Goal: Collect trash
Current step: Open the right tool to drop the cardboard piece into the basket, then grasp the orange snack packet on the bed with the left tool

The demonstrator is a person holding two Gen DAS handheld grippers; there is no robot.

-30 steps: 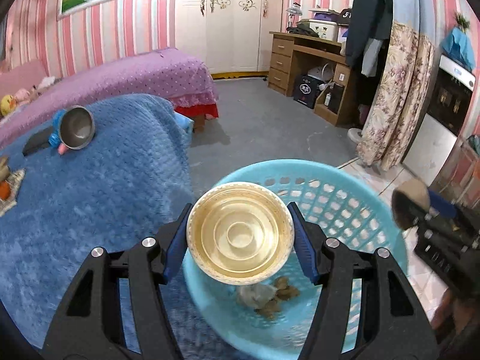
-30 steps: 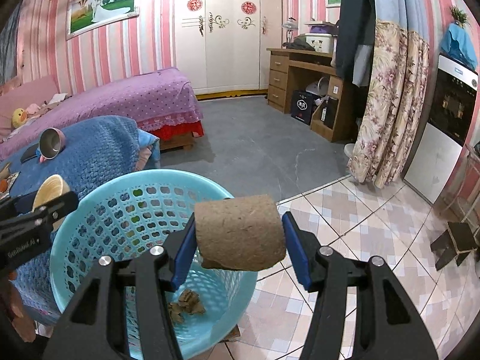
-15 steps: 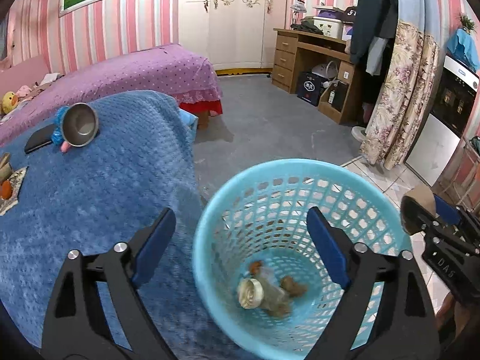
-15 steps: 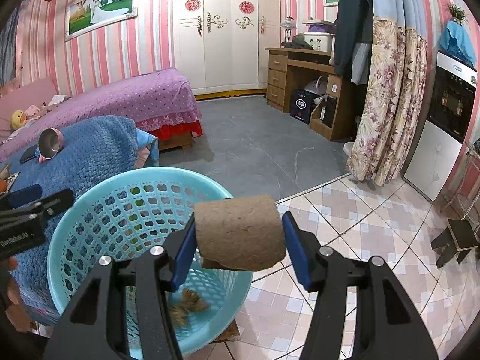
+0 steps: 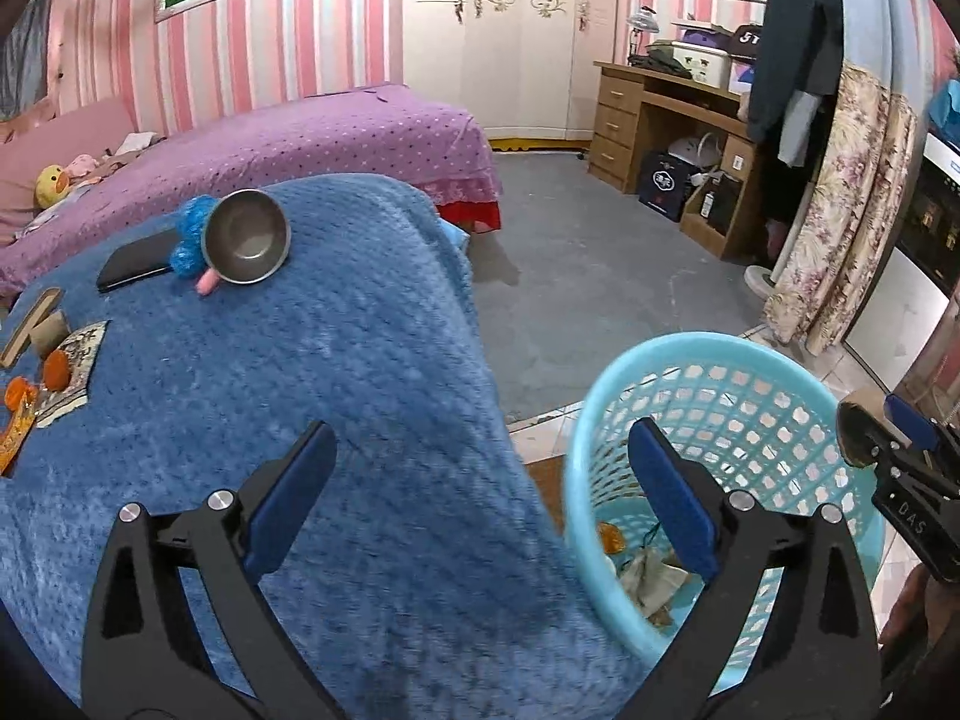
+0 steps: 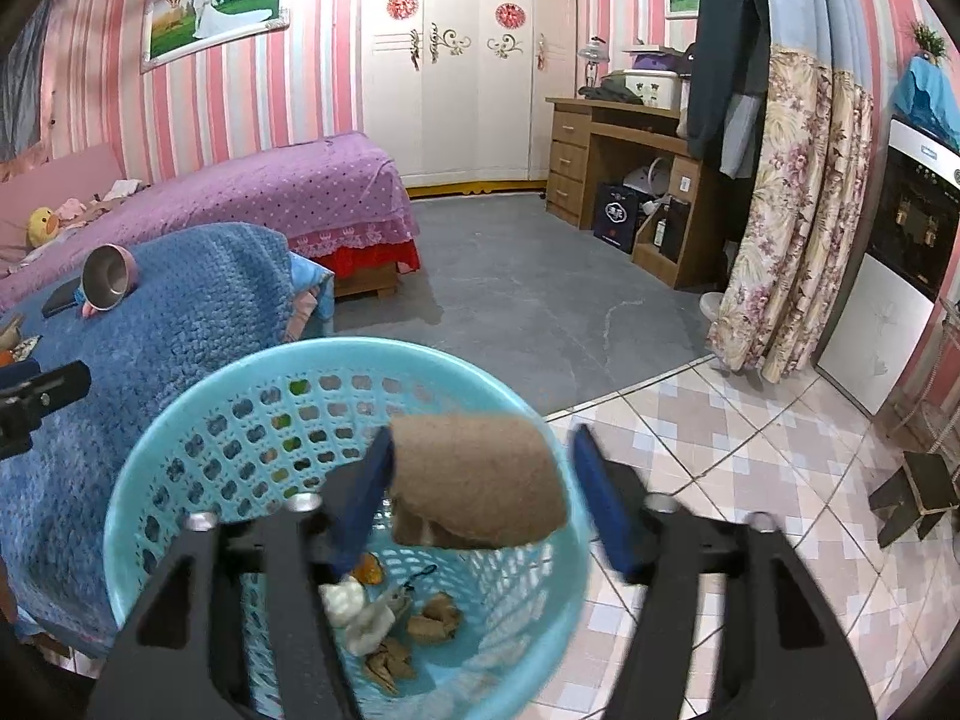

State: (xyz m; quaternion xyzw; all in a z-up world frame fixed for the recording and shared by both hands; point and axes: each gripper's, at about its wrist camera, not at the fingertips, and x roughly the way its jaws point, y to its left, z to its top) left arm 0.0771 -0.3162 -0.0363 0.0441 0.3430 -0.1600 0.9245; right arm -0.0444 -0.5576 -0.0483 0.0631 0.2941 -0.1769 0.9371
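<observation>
My left gripper (image 5: pixel 480 435) hovers over the edge of the blue blanket (image 5: pixel 300 420), jaws opening wide with nothing between them. The light blue basket (image 5: pixel 708 341) stands to its right on the floor, with scraps of trash (image 5: pixel 648 570) at the bottom. My right gripper (image 6: pixel 480 437) is above the basket (image 6: pixel 336 349), its jaws opening. A brown cardboard roll (image 6: pixel 474 480) sits tilted between them, clear of the right pad. More trash (image 6: pixel 384 612) lies below it in the basket. Wrappers and orange peel (image 5: pixel 54 372) lie on the blanket at far left.
A steel bowl (image 5: pixel 246 237), a blue scrubber (image 5: pixel 192 234) and a dark phone (image 5: pixel 135 261) rest on the blanket. Behind are a purple bed (image 5: pixel 300 144), a wooden desk (image 6: pixel 618 150) and a flowered curtain (image 6: pixel 798 210). A small stool (image 6: pixel 912 498) stands on the tiles.
The left gripper let the golden cup drop into the basket, opened wide and slid left over the blanket. The right jaws spread and the roll has tipped loose.
</observation>
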